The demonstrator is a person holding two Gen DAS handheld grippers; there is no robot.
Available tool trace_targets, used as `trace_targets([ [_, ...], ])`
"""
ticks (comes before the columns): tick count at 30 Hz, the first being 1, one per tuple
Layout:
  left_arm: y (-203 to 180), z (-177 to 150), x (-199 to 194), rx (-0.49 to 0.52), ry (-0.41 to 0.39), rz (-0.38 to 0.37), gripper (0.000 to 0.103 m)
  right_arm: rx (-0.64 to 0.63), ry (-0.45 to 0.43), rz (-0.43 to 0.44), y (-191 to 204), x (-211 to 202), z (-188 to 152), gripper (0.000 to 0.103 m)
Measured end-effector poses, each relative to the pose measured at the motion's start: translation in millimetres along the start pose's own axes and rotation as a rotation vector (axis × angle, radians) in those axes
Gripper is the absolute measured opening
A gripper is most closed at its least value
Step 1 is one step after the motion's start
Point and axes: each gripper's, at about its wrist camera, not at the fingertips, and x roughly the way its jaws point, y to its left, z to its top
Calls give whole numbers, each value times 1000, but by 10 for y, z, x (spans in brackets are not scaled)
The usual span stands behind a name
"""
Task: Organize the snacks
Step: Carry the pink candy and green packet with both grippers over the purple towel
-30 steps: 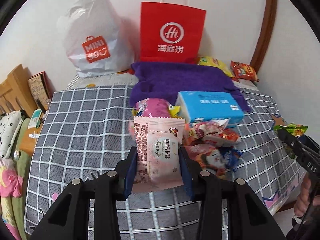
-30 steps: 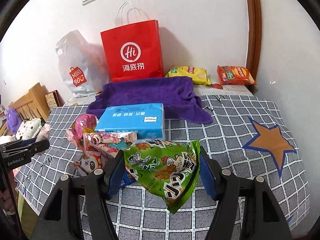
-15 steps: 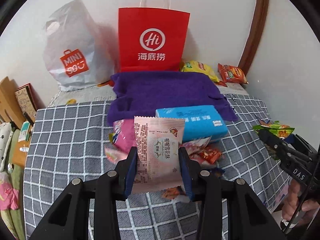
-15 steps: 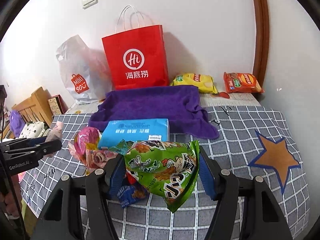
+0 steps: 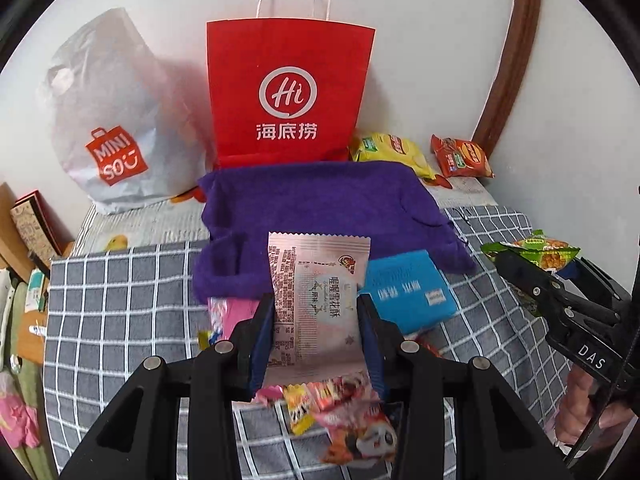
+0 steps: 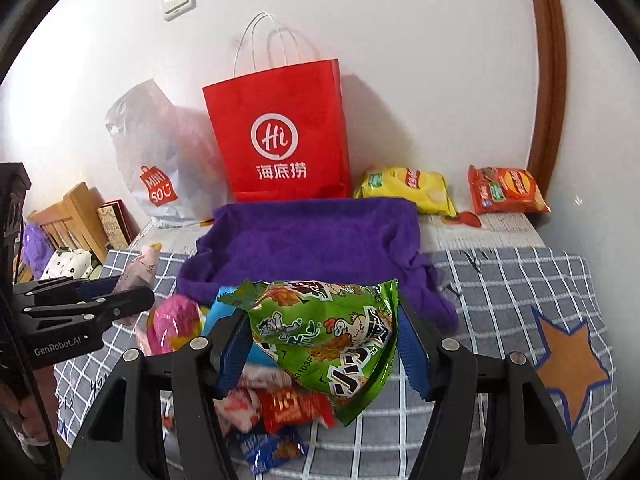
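My left gripper (image 5: 318,316) is shut on a pink snack packet (image 5: 318,300), held upright above the checked cloth. My right gripper (image 6: 324,340) is shut on a green chicken-print snack bag (image 6: 328,332), which hangs crumpled between its blue pads. Below both lies a heap of small snack packets (image 5: 352,420) beside a blue tissue pack (image 5: 408,292). Ahead lies a purple towel (image 5: 320,200), and behind it a red paper bag (image 5: 288,92) stands open against the wall. In the left wrist view the right gripper (image 5: 536,264) shows at the right edge; the left gripper (image 6: 132,288) shows at the left of the right wrist view.
A grey plastic shopping bag (image 5: 108,120) stands left of the red one. A yellow chip bag (image 6: 408,188) and an orange snack bag (image 6: 504,190) lie at the back right by a brown door frame (image 6: 548,80). The table's left edge drops to wooden furniture (image 6: 76,216).
Both grippers, each still holding its packet, have moved forward and a little up, from above the snack heap towards the purple towel and red bag.
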Motion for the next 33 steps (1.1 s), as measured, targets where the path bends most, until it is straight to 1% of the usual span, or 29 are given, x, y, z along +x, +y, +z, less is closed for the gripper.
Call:
trace_targets([
  [2,25,79,49,-2,2,0,38,-8,-1,0,23,63,90,64],
  [5,86,220,132,-2,1,0,38,-12,-10,22,46,150,239,64],
  [11,218,491,297,5,-4,31,38,-48,-23,24,105,415,562,64],
  [17,380,755,519,-5,-2,46,38,-60,-19,19,62,780,851,64],
  [22,469,969,748,-6,5,56,38,-44,-10,16,-84,1116,1082,64],
  [28,580,1193,1060,-25,16,48,38,-36,5,1,-222,1456,1252,64],
  [31,608,1217,1197,-30,27,29,38,-29,17,19,-272,1615,1240,64],
  [33,621,1204,1322,-24,37,37,38,-20,51,38,-317,1762,1199,64],
])
